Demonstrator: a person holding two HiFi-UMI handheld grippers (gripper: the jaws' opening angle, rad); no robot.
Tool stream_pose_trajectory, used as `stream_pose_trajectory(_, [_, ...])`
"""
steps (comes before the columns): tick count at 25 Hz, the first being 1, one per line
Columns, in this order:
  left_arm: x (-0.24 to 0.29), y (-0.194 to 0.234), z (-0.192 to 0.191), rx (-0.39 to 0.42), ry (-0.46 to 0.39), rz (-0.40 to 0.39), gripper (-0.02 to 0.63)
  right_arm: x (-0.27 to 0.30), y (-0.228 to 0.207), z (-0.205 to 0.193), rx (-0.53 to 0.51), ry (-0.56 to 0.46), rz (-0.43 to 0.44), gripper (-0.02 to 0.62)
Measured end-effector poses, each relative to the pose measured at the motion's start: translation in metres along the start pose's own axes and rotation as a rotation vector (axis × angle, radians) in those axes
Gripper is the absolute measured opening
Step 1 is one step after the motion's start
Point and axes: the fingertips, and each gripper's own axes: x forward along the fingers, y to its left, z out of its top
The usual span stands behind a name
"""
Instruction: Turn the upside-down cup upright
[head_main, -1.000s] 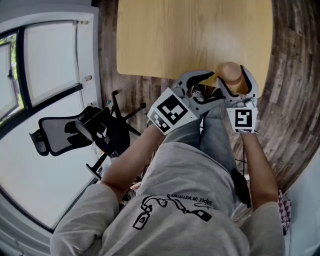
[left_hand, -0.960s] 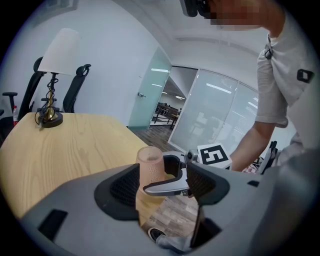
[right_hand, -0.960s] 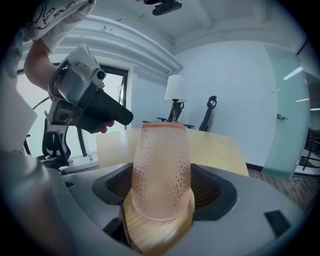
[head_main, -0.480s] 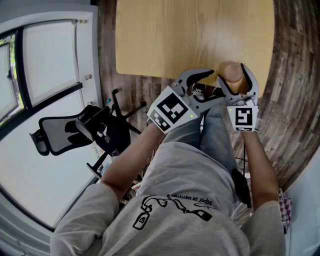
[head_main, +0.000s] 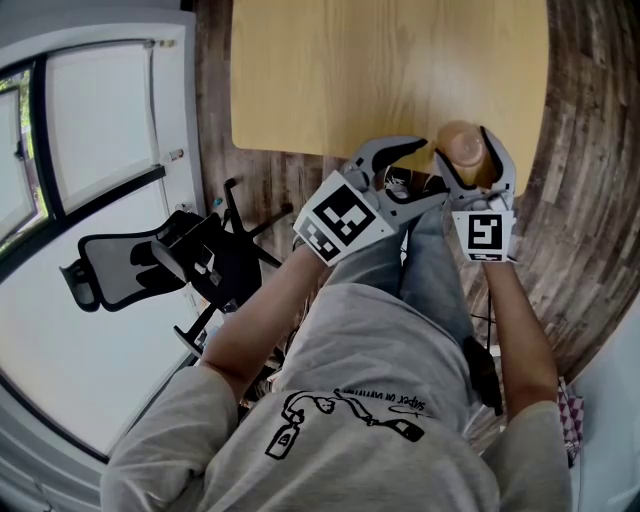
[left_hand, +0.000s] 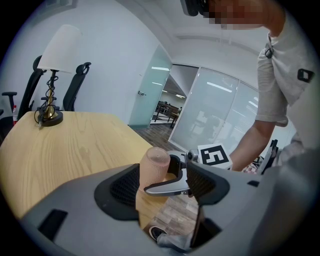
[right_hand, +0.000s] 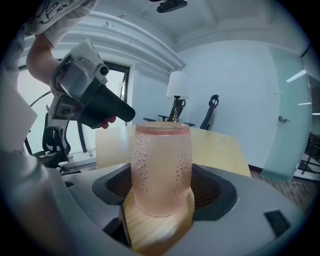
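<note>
At the far left, a black mesh office chair (head_main: 130, 265) stands on the floor beside a glass wall. To its right is the person's left gripper (head_main: 430, 172), a grey two-jaw tool with a square-marker cube. It hovers just off the near edge of the light wooden table (head_main: 330, 80). Its jaws are spread wide with nothing between them, and they point toward the other tool. Next comes the right gripper (head_main: 470, 160), whose jaws close in on either side of a pale pink, dimpled, translucent cup (head_main: 462, 148) and press against its flanks. The cup stands straight on the table, right at the near edge and toward the right corner. In the right gripper view a thicker pink band rings the top of the cup (right_hand: 161, 170) and the body narrows toward the bottom; whether the top end is open cannot be told. A white-shaded lamp (left_hand: 55, 45) on a brass foot sits at the table's far end.
</note>
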Motion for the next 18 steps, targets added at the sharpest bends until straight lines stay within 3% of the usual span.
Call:
stream_pose_trajectory(10, [-0.0018, -0.001, -0.0012, -0.006, -0.002, 0.006, 0.299, 0.0024, -0.0005, -0.0012, 0.0, 0.023, 0.0, 0.348])
stream_pose_trajectory(18, [-0.0051, -0.0008, -0.0008, -0.01, -0.014, 0.019, 0.299, -0.0002, 0.0018, 0.0073, -0.013, -0.016, 0.016, 0.35])
